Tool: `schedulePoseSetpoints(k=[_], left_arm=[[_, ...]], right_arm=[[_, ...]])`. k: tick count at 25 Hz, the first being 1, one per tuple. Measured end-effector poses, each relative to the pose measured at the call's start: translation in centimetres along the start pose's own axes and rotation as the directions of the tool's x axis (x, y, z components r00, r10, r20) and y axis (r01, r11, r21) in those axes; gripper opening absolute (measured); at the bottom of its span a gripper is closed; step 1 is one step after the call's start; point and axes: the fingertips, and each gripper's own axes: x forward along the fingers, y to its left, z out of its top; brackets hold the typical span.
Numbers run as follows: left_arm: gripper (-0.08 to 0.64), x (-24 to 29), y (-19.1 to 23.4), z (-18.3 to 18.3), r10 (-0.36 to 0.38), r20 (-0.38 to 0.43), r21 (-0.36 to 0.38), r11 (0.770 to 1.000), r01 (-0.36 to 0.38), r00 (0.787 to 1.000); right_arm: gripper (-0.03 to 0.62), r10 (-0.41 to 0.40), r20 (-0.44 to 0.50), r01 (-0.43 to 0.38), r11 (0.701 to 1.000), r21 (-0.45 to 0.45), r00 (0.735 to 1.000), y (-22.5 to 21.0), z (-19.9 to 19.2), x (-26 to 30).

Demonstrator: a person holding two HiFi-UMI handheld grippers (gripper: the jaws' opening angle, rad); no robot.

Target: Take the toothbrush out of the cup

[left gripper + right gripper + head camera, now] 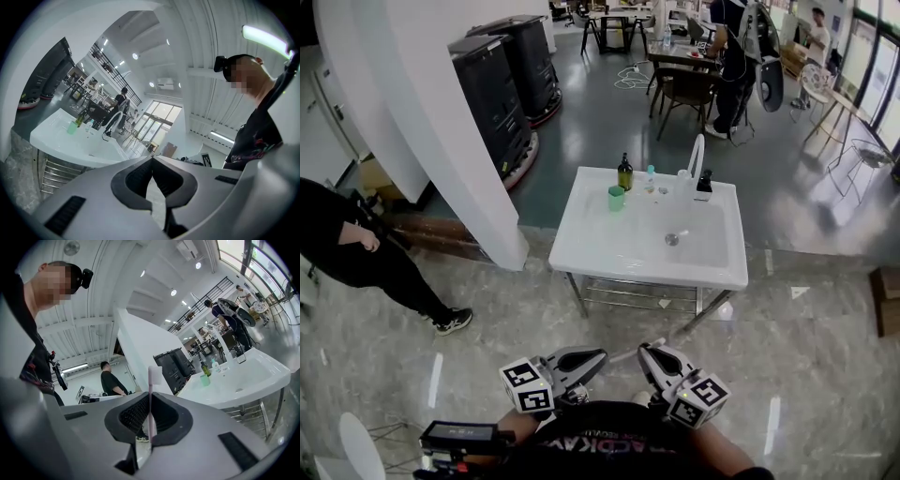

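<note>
Right gripper (649,358) is clenched on a pale pink plastic toothbrush (150,401). The handle stands upright between its dark ribbed pads, and the bristle head rises just above the jaw tips. Left gripper (592,361) sits just beside it, tips pointing toward the right gripper's. Its jaws are pressed together at the tips with nothing between them. Both are held close in front of the person's dark shirt, above a grey marbled floor (825,375).

Well ahead of both grippers stands a white rectangular washbasin surface on a metal frame (609,246). On its far edge, forward and slightly left of the left gripper, a small translucent green cup (617,198) stands upright, well apart from the toothbrush. Just beyond the cup is a dark glass pump bottle (624,174). To the right of that are a small clear bottle (651,178) and a curved white faucet (697,155).
</note>
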Motion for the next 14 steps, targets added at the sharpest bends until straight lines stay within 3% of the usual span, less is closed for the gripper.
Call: schedulePoseSetpoints(k=[14], left_arm=[[0.008, 0.64, 0.71, -0.07, -0.009, -0.008, -0.002, 1.0, 0.009, 1.0]], right_arm=[[0.023, -0.015, -0.001, 0.015, 1.0, -0.008, 1.0, -0.7, 0.26, 0.06]])
